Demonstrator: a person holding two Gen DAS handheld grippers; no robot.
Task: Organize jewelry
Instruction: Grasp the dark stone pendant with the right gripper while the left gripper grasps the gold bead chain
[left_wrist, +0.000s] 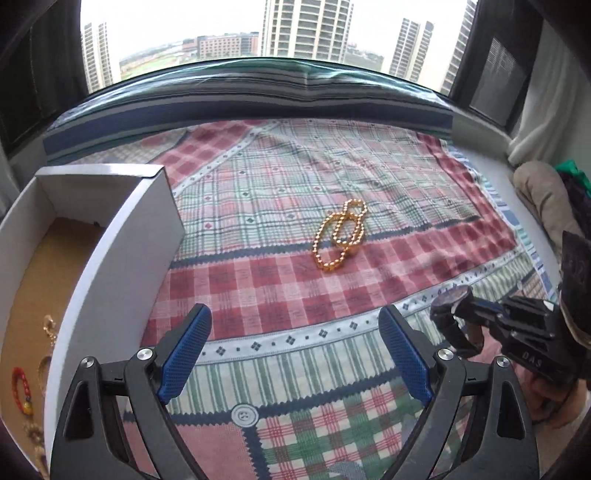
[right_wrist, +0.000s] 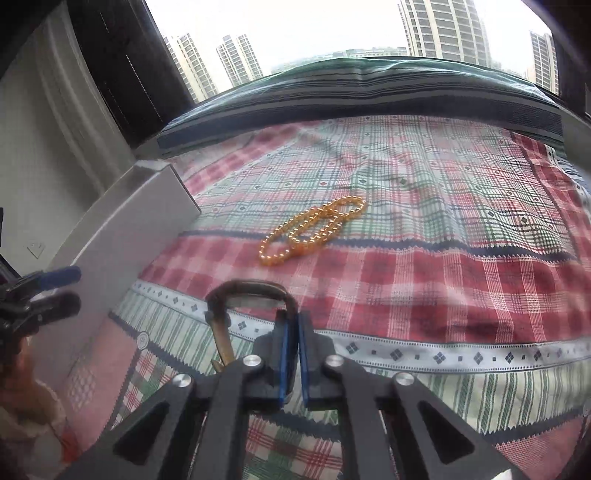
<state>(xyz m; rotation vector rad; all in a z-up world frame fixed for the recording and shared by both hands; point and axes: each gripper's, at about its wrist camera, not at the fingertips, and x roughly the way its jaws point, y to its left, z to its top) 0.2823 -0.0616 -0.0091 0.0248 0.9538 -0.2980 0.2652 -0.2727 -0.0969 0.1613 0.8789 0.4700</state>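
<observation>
Two grippers over a plaid bedspread (left_wrist: 295, 280). Left gripper (left_wrist: 295, 354): jaws stand wide apart, blue ribbed pads facing each other, nothing between them, only cloth below. Right gripper (right_wrist: 291, 354): jaws pressed nearly together on the strap of a dark wristwatch (right_wrist: 251, 295); the band loops out ahead of and to the left of the fingertips, the watch hanging clear of the cloth. In the left wrist view the same watch (left_wrist: 452, 317) shows at the tip of the right gripper (left_wrist: 476, 314), off to the right of the left jaws and about level with them. Gold bead necklace (left_wrist: 341, 236) lies coiled in overlapping loops on the bedspread, well ahead of the left jaws, slightly right of their centre line; from the right wrist view it (right_wrist: 314, 229) sits ahead of the closed jaws, apart from the watch. White open box (left_wrist: 110, 258) stands on the cloth to the left of the left jaws, its near wall just beside the left finger. Inside it, on a tan floor: a red bead bracelet (left_wrist: 20, 384) and some gold pieces (left_wrist: 48, 328), too small to identify. Behind the bedspread, a striped cushion (left_wrist: 295, 92) along a window. A bare hand (left_wrist: 550, 402) shows under the right gripper.
</observation>
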